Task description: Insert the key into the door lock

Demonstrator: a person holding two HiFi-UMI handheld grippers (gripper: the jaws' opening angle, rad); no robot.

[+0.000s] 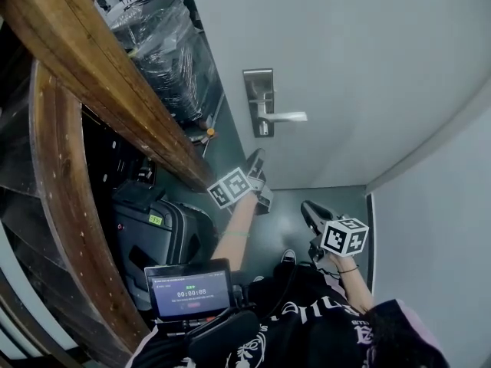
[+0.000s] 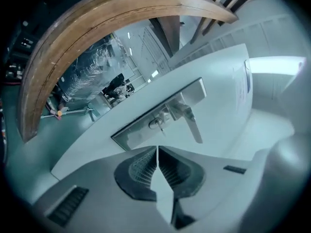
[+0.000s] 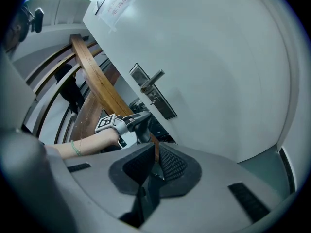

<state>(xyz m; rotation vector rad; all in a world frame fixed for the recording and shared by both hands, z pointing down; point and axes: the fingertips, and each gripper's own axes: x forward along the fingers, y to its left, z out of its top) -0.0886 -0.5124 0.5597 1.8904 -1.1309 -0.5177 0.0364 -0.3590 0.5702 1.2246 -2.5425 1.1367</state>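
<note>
In the door lock (image 2: 152,123), a small key (image 2: 160,127) is barely discernible.

Black top (image 1: 307,324) with white gothic lettering (pink patch at the shoulder), green bracelet (image 1: 236,234), dark wristband (image 1: 349,270).

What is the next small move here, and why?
Probably just draw the left gripper back from the door. Its jaws are together with nothing between them, and what looks like a small key already sticks out of the lock plate beside the handle.
</note>
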